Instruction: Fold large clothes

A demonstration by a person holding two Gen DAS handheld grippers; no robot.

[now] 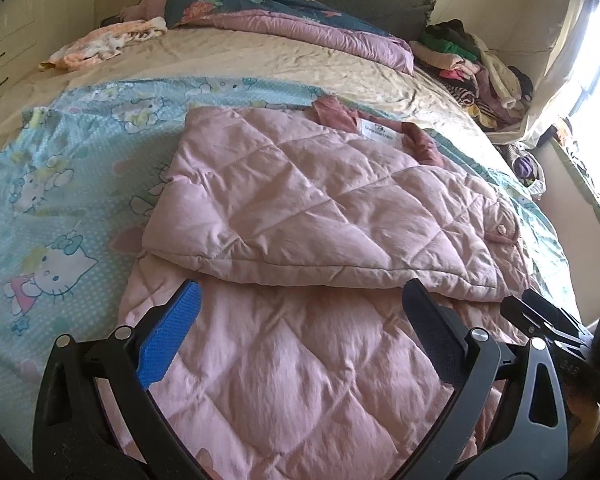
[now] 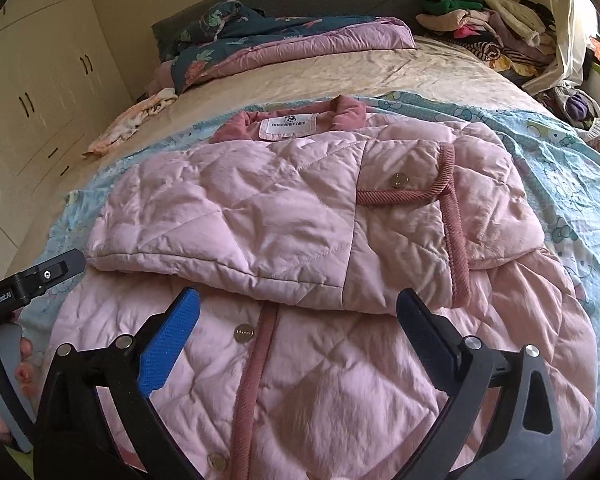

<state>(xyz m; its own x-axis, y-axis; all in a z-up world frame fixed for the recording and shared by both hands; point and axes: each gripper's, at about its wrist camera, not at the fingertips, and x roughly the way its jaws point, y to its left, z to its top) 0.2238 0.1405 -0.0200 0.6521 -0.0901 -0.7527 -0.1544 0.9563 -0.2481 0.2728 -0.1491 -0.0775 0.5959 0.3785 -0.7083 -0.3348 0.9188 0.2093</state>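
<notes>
Both hand-held grippers — left (image 1: 300, 292), right (image 2: 298, 300) — gape apart over the puffy quilted pink coat (image 2: 300, 216).

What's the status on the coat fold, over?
Left gripper and right gripper both open, empty, over the pink quilted coat. Sleeves folded across its front; bottom half unfolded. Nothing in the way.

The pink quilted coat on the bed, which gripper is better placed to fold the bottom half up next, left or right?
Probably the right gripper: it hangs open over the pink coat, centred on the corduroy button placket of the unfolded lower half. The left gripper, also open, sits toward the coat's left side.
</notes>
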